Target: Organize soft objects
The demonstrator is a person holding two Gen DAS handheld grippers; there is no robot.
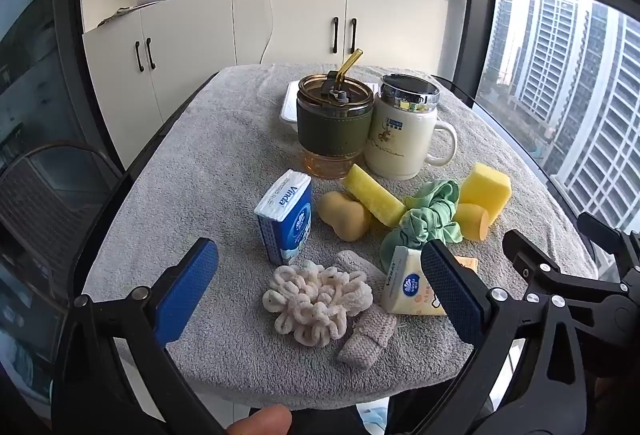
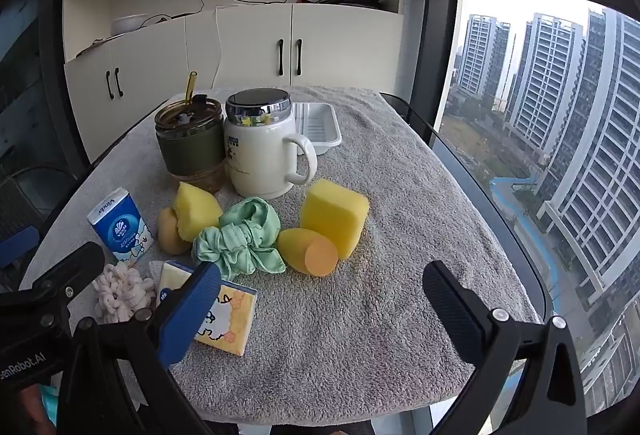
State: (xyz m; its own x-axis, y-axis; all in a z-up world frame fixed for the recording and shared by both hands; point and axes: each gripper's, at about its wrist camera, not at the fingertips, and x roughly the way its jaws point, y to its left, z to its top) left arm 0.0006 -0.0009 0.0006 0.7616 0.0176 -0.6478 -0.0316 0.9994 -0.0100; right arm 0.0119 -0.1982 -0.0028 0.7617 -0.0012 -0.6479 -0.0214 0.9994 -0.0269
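Both jaws spread, white tray [image 2: 320, 127] plain only from right wrist, knitted band [image 1: 366, 339] only from left

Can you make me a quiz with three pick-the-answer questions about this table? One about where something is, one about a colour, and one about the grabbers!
1. Where is the white tray?
A. behind the mug
B. by the blue tissue pack
C. on the floor

2. What colour is the silky scrunchie?
A. pink
B. green
C. black

3. How are the two grippers, left and right?
A. both open and empty
B. both shut on sponges
C. one holds the mug

Answers:
1. A, the tray lies at the far end of the towel, just past the mug.
2. B, its fabric is pale green.
3. A, each gripper's fingers stand wide apart with nothing between them.
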